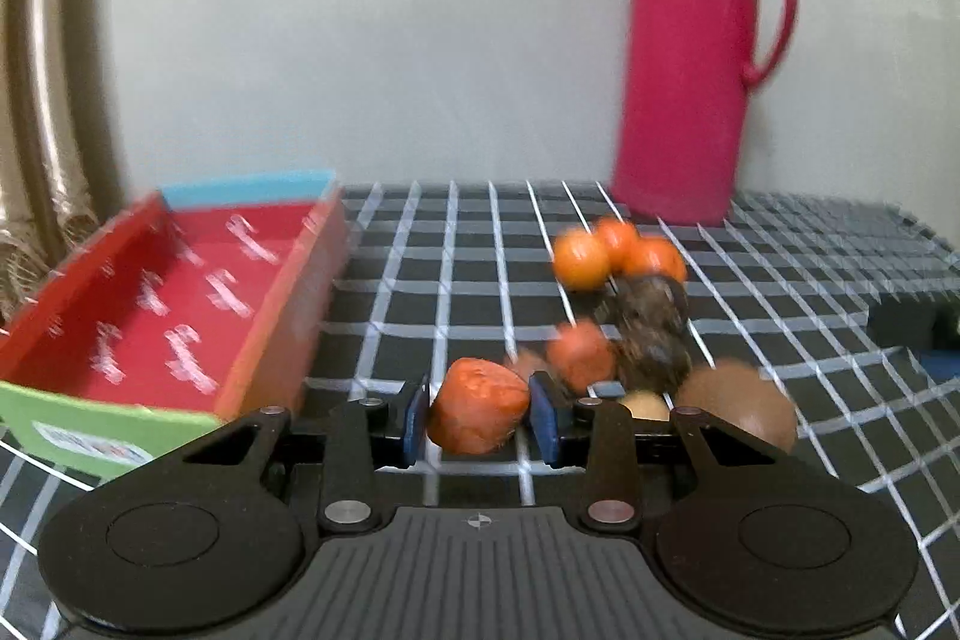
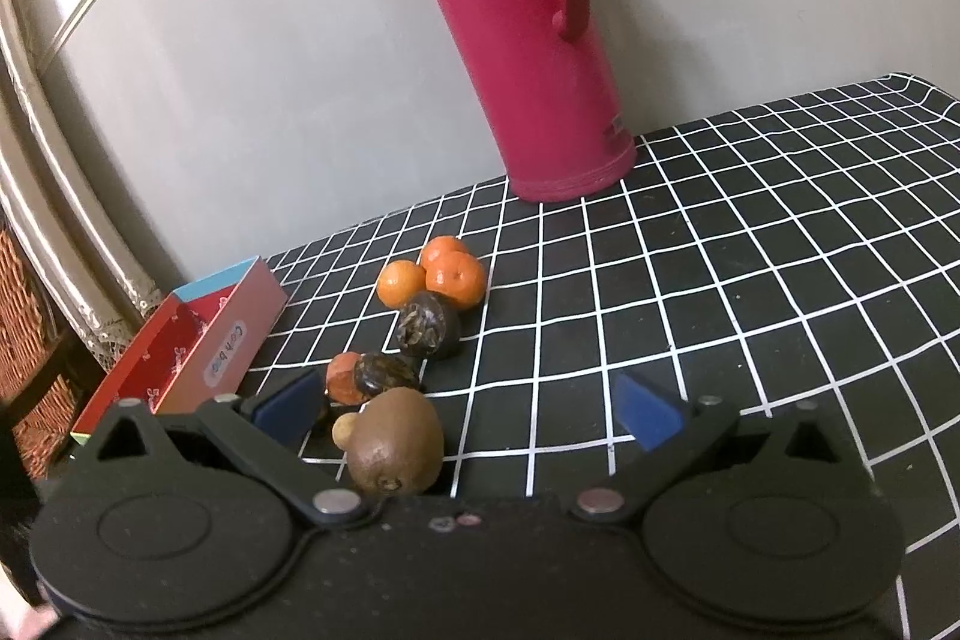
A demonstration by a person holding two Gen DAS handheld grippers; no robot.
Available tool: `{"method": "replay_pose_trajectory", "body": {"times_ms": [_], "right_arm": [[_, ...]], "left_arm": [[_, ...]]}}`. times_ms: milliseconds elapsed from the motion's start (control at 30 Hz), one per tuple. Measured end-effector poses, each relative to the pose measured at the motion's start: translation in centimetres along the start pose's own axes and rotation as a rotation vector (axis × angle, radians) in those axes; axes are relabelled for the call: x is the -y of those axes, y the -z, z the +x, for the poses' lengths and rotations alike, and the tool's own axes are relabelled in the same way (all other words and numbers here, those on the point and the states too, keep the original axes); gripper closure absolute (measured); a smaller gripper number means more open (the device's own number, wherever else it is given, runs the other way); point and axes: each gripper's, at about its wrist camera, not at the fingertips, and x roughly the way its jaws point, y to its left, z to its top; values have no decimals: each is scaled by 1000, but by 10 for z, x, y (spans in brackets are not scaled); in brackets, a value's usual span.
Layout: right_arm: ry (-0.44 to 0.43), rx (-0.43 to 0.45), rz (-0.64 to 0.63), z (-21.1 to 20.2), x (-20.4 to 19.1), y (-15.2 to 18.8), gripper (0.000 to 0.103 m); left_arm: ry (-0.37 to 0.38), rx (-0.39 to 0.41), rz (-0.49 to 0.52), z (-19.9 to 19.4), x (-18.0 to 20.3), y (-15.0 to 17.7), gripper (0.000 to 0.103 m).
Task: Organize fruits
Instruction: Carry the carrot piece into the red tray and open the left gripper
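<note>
Left gripper (image 1: 480,415): fingers clenched on orange-red fruit piece (image 1: 478,413), blue pads against both its sides, piece clear of table (image 2: 780,280). Right gripper (image 2: 468,415): fingers released, spread wide, nothing between pads. Brown kiwi (image 2: 396,442) near its left finger, small tan fruit (image 2: 343,429) touching kiwi. Beyond: second orange-red piece (image 2: 343,377), two dark wrinkled fruits (image 2: 429,325), three tangerines (image 2: 435,274) clustered. Red box (image 1: 174,304) left of pile, open top. Pink thermos (image 2: 516,34) upright at far table edge, by wall.

Pink thermos (image 2: 528,40) (upright), checked tablecloth (image 2: 750,250), grey wall (image 2: 270,70)
</note>
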Motion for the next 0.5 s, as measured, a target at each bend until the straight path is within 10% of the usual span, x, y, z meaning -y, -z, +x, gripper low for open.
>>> {"method": "replay_pose_trajectory", "body": {"times_ms": [500], "right_arm": [[-11,-28,-55,22,-25,5,0]], "left_arm": [[-264,8,-206,10,-133,-29,67]]}}
